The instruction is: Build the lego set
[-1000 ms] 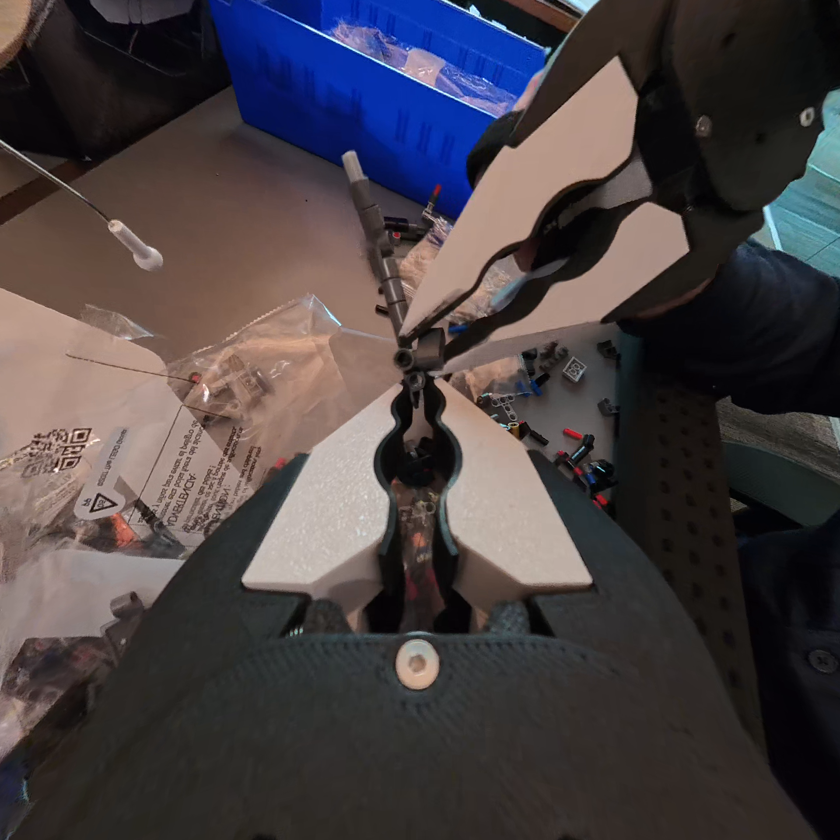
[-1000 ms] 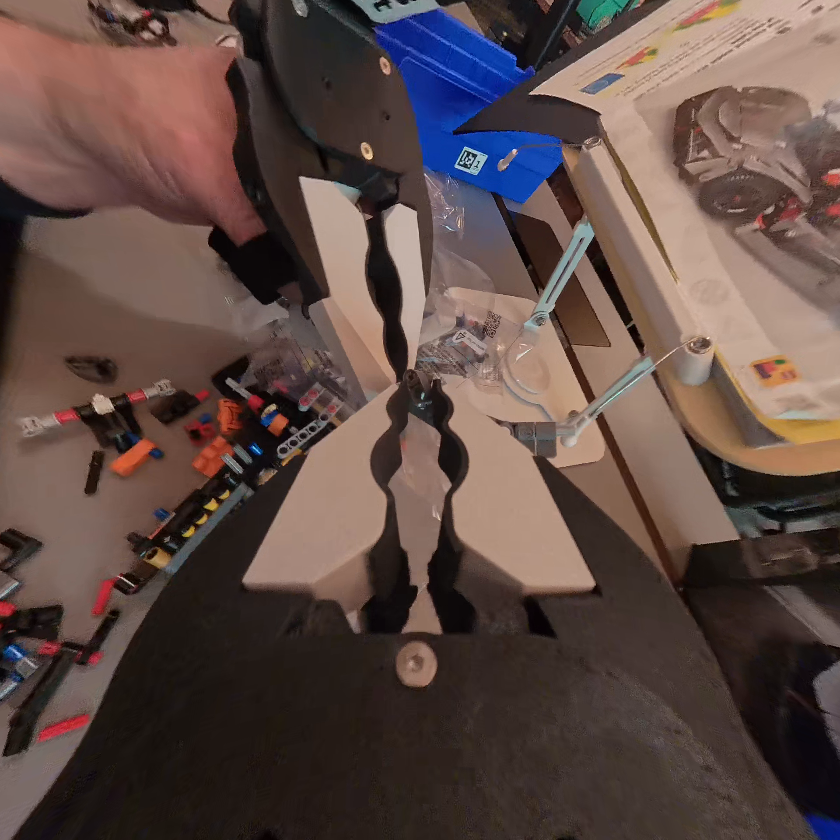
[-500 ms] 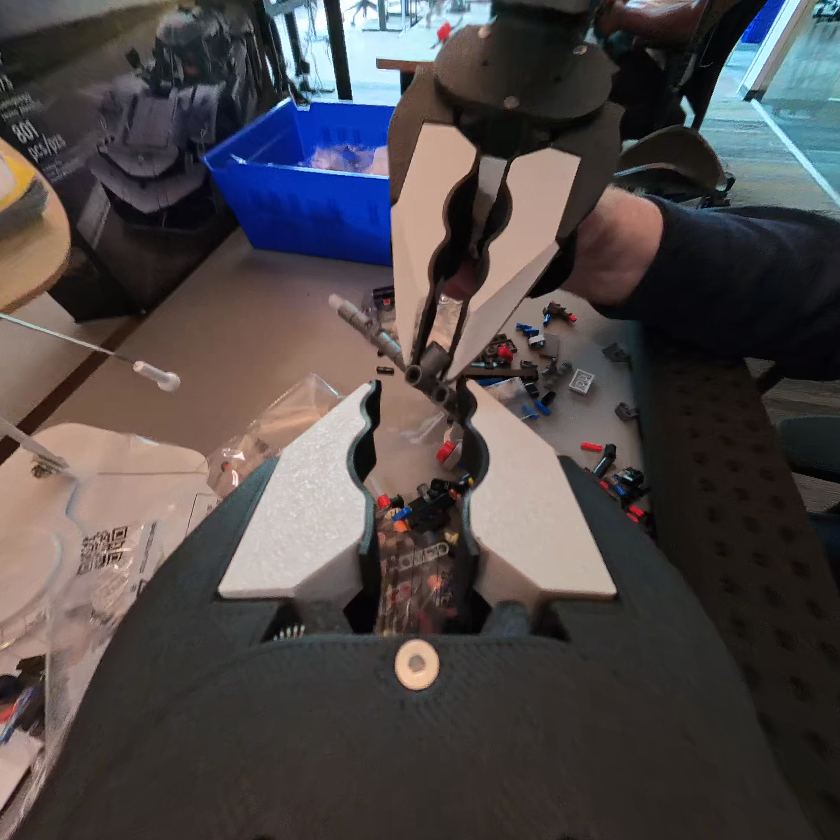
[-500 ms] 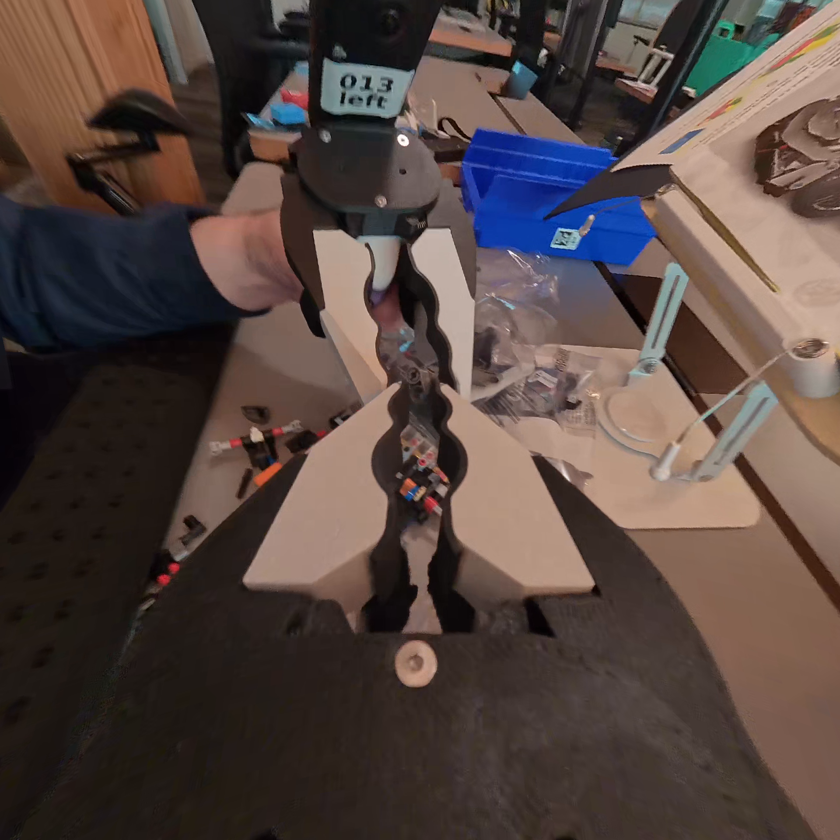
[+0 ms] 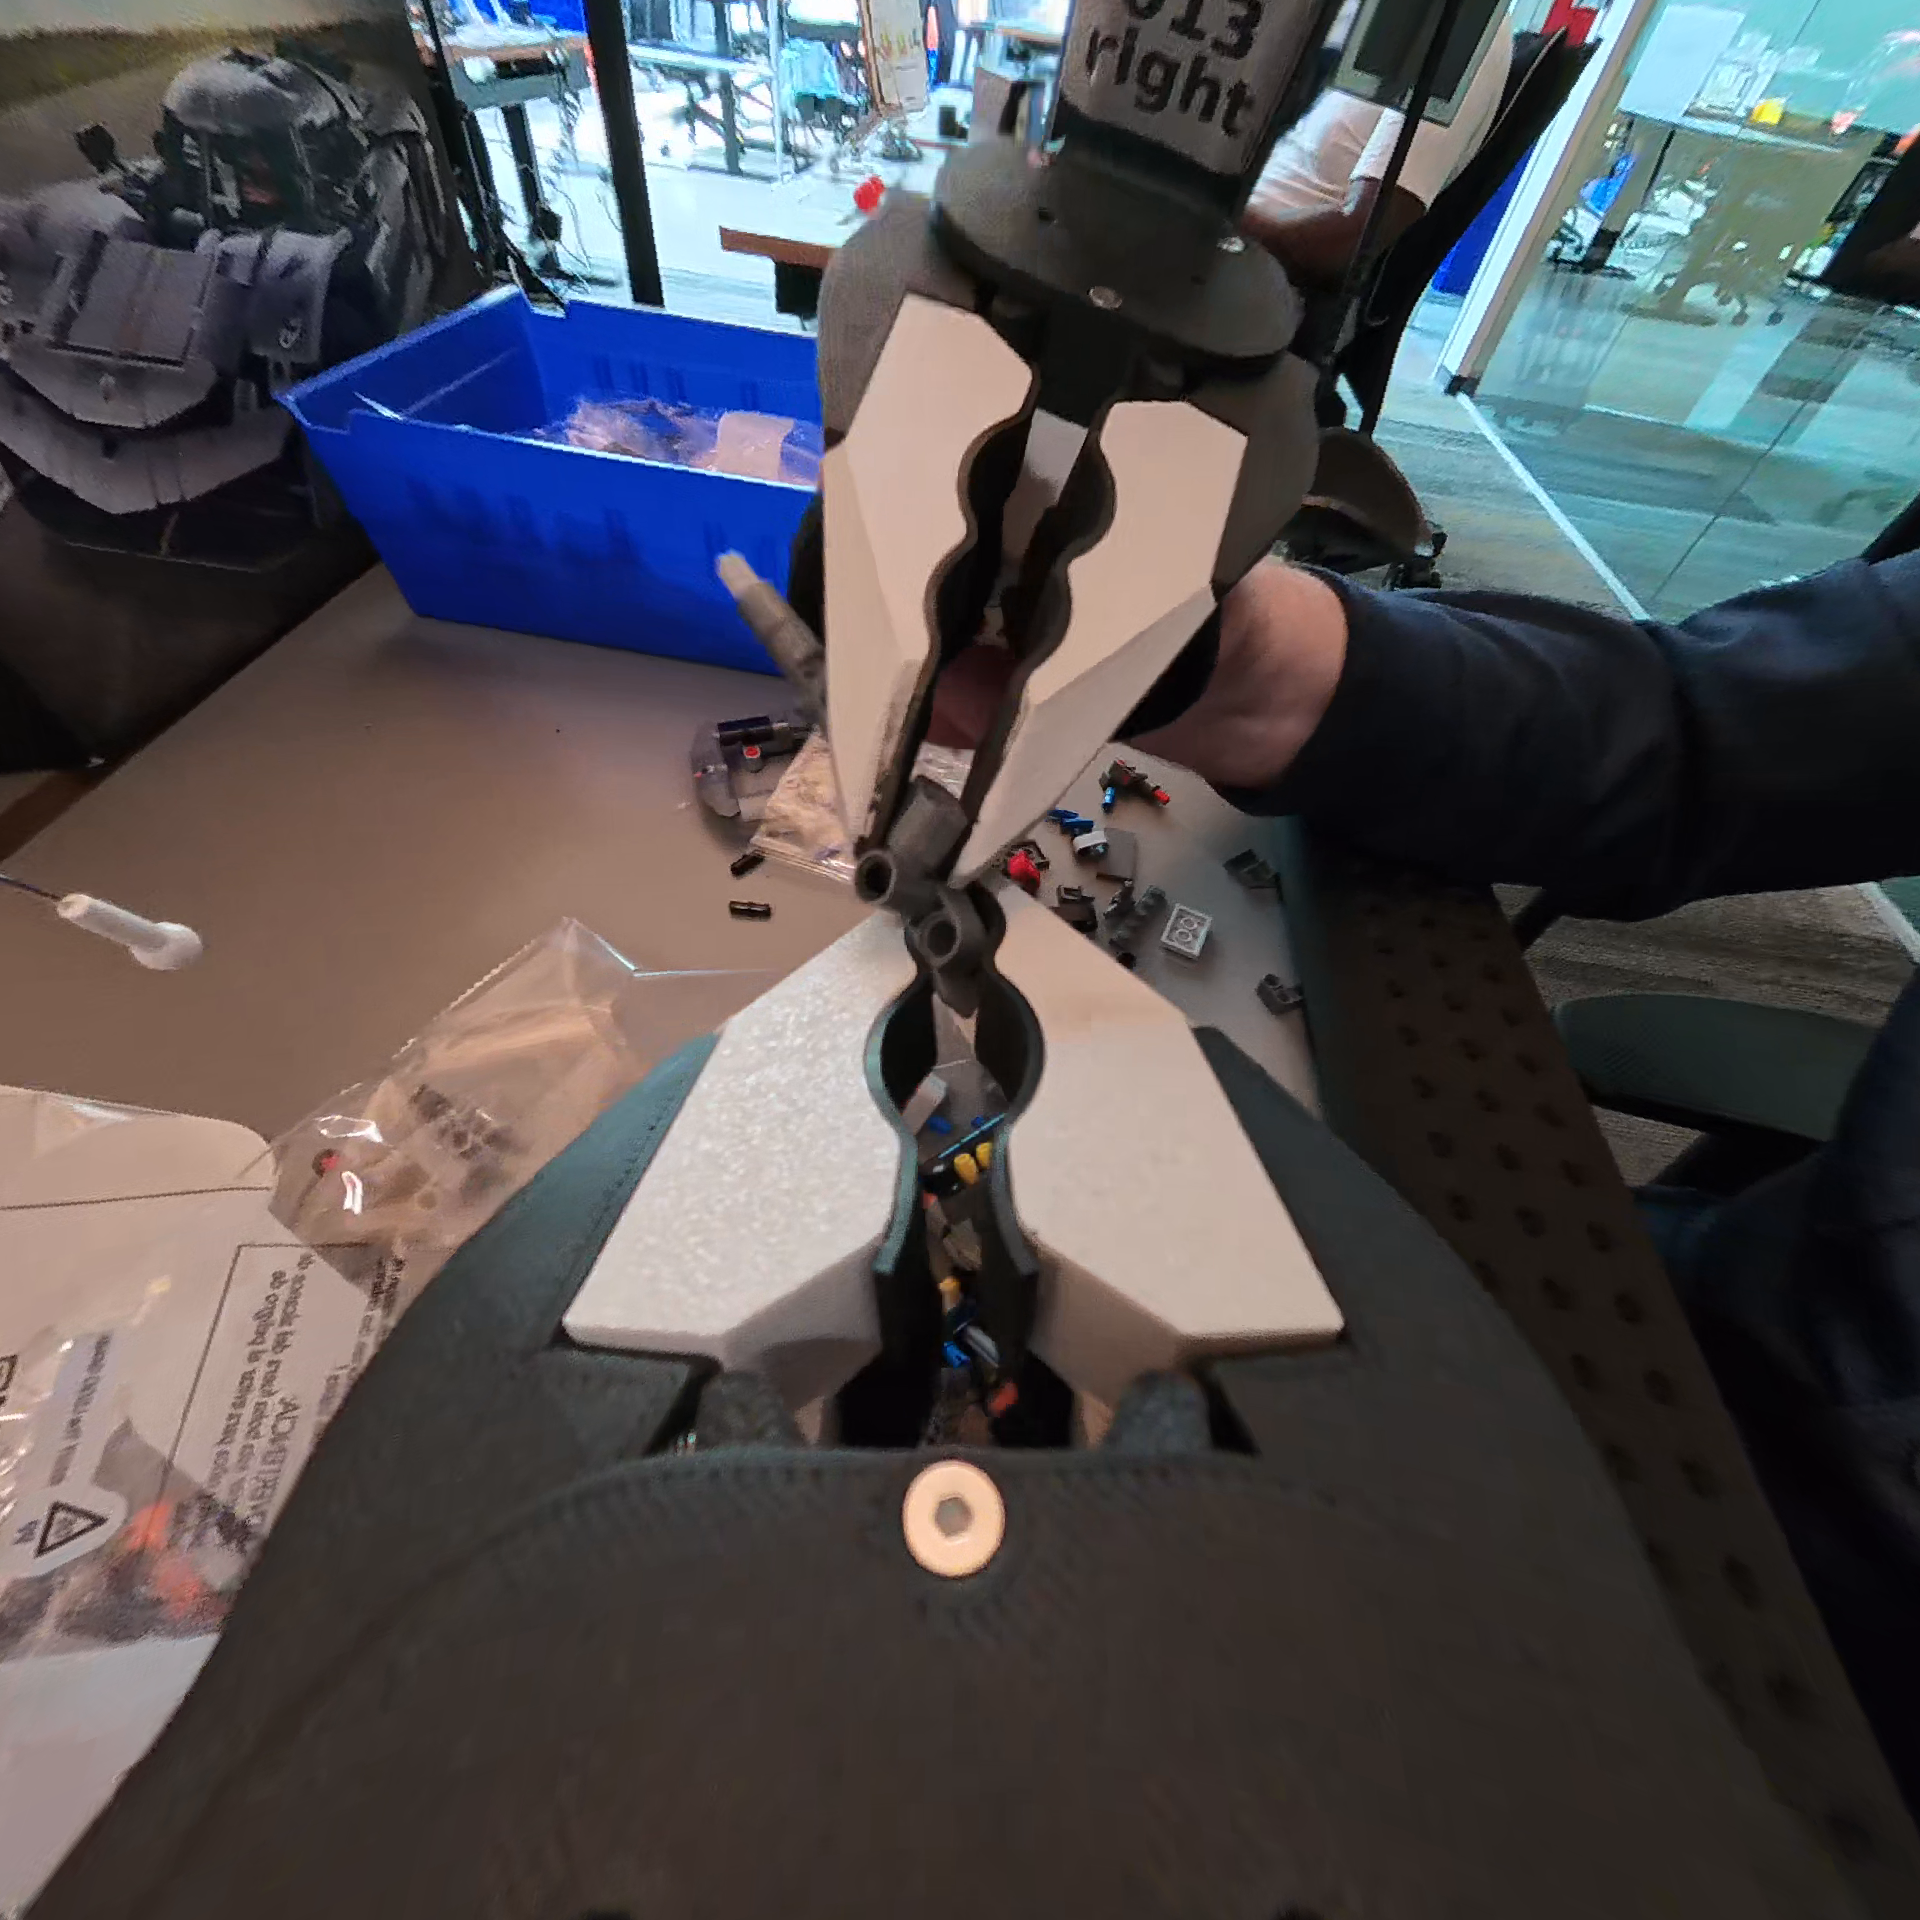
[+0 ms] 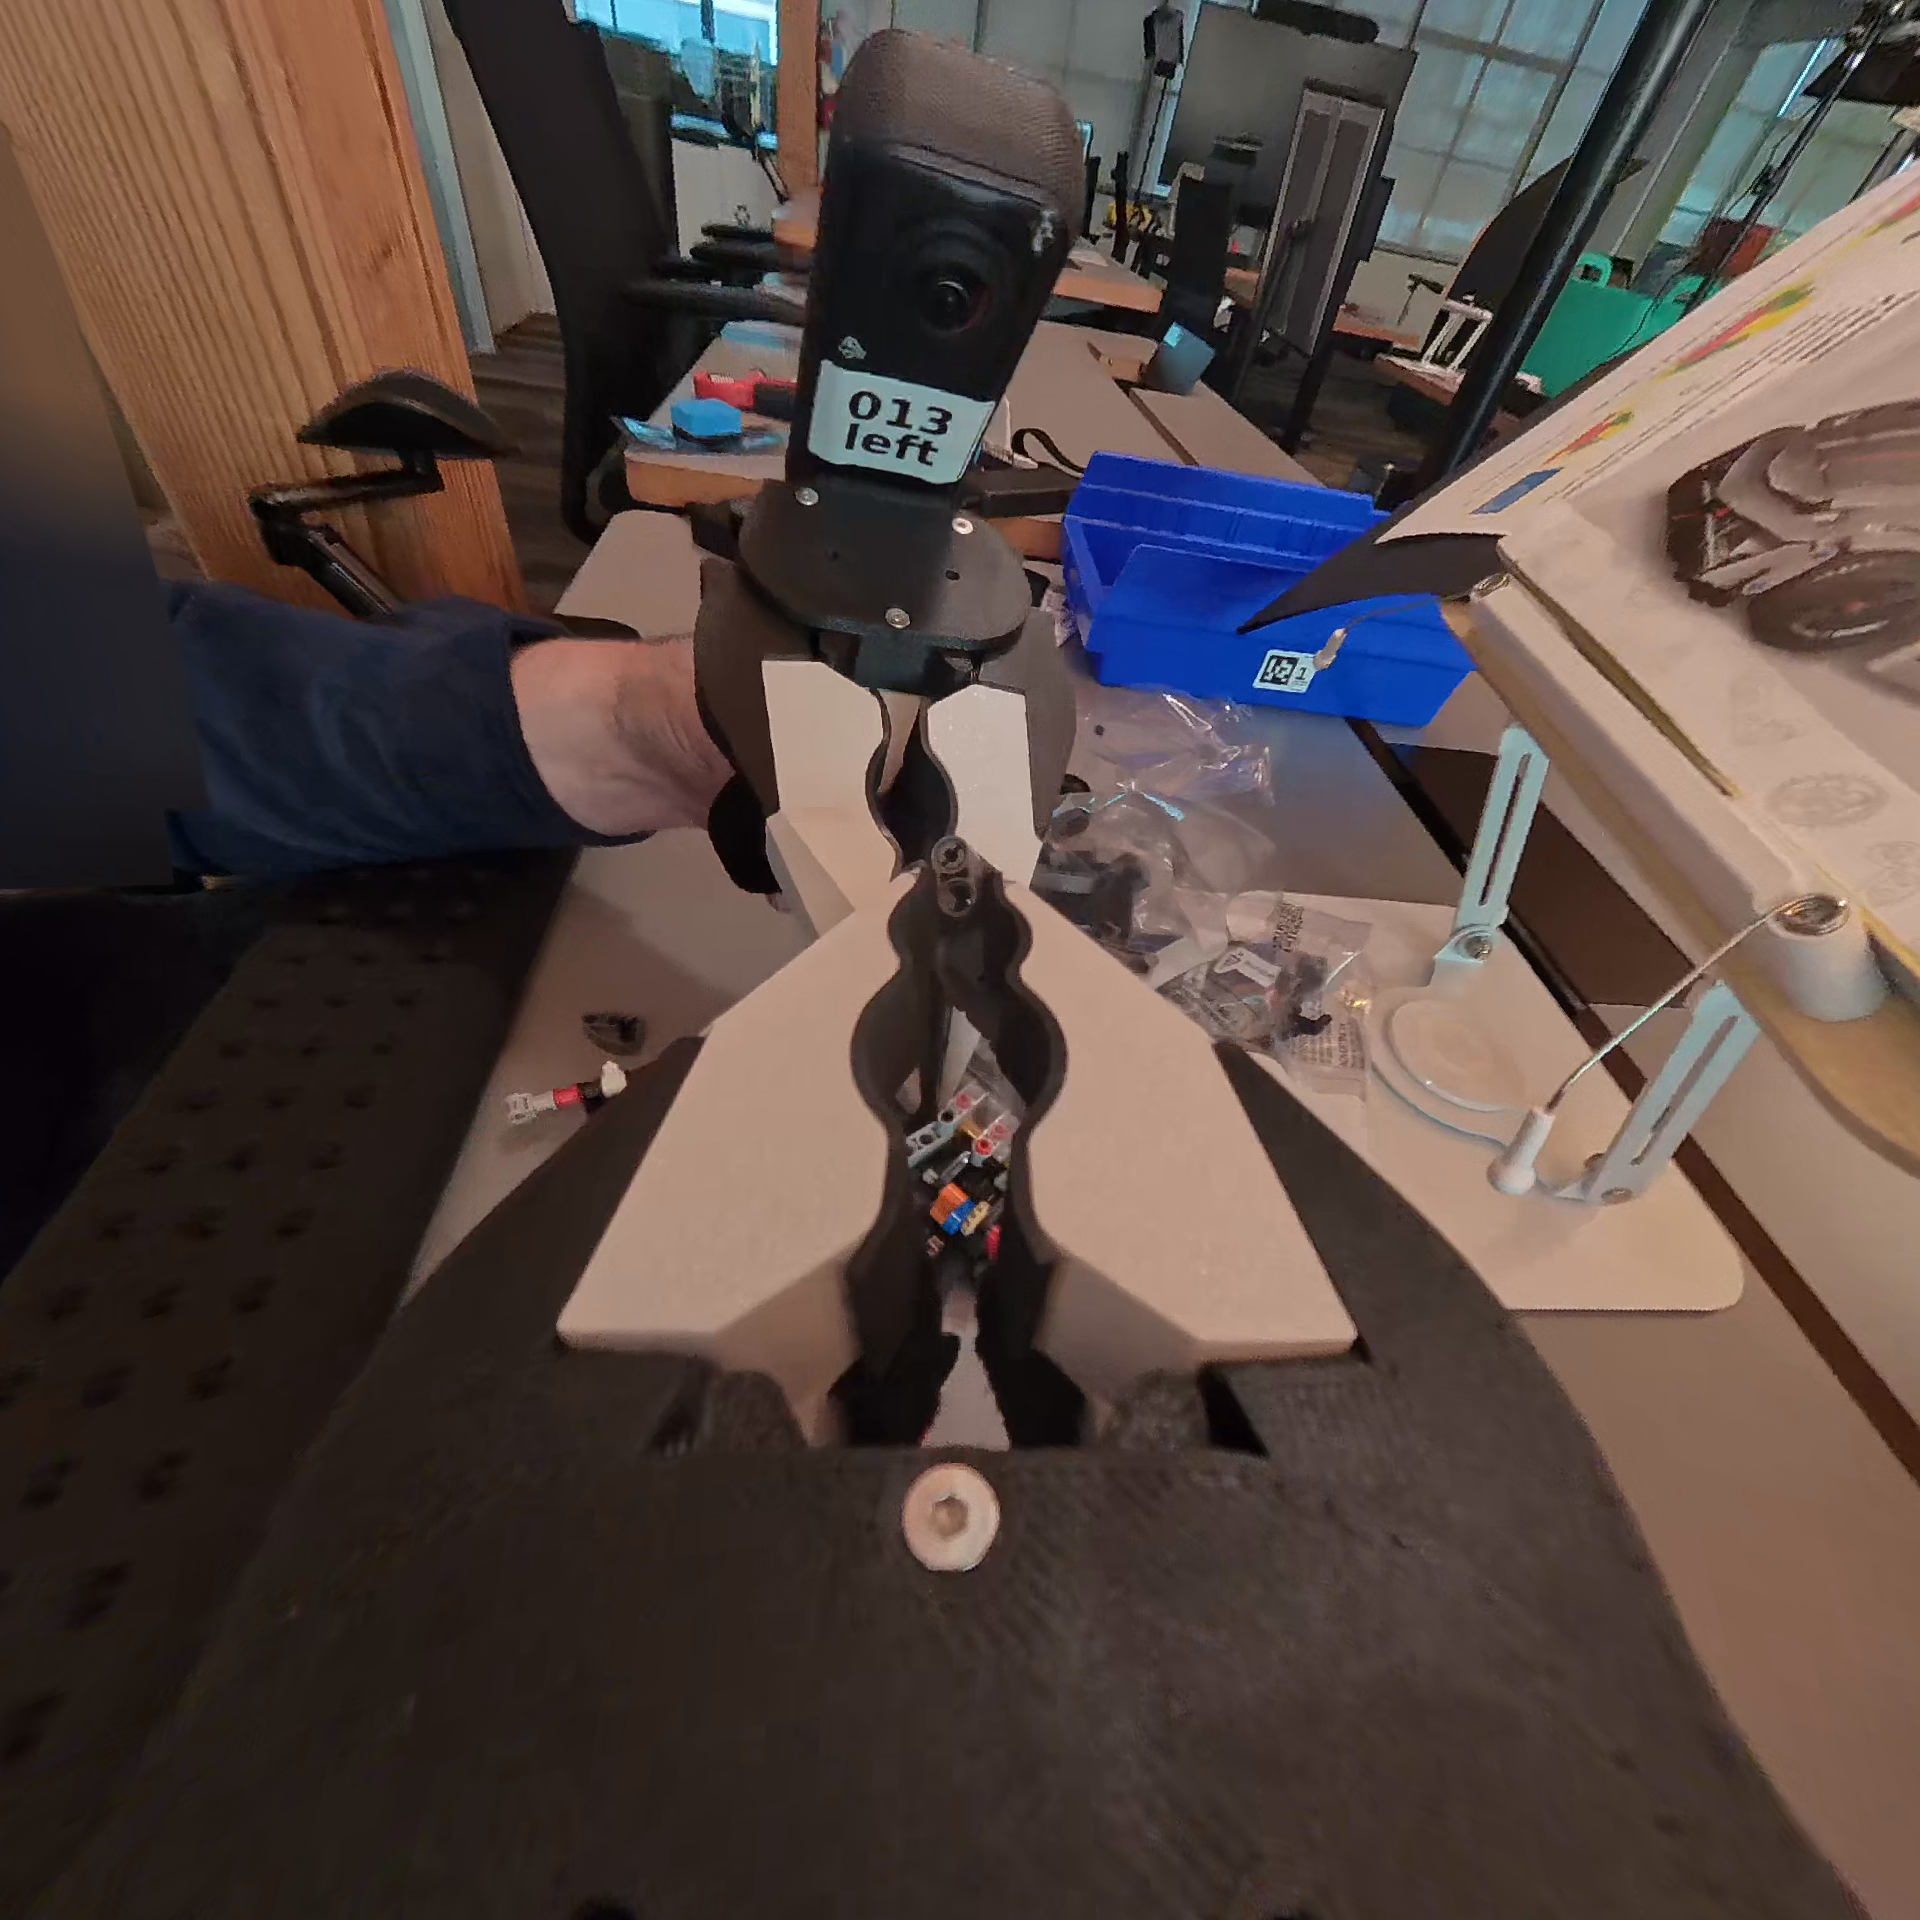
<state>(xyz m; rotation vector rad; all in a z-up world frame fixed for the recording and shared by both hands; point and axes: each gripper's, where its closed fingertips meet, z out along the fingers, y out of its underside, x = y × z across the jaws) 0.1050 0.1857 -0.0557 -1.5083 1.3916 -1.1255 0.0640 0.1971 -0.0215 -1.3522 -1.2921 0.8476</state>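
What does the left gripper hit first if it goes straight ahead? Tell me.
The right gripper. It faces the left gripper tip to tip, each shut on a dark grey lego piece; the pieces look joined or touching, so contact would likely be immediate.

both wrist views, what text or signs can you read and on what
Not quoting writing; where it stands:
White label on black camera: legible.
Grey label, top edge: legible, cropped.
Sticker on blue bin: code pattern.
Plastic bag: mirrored small print.
Booklet: too blurred.
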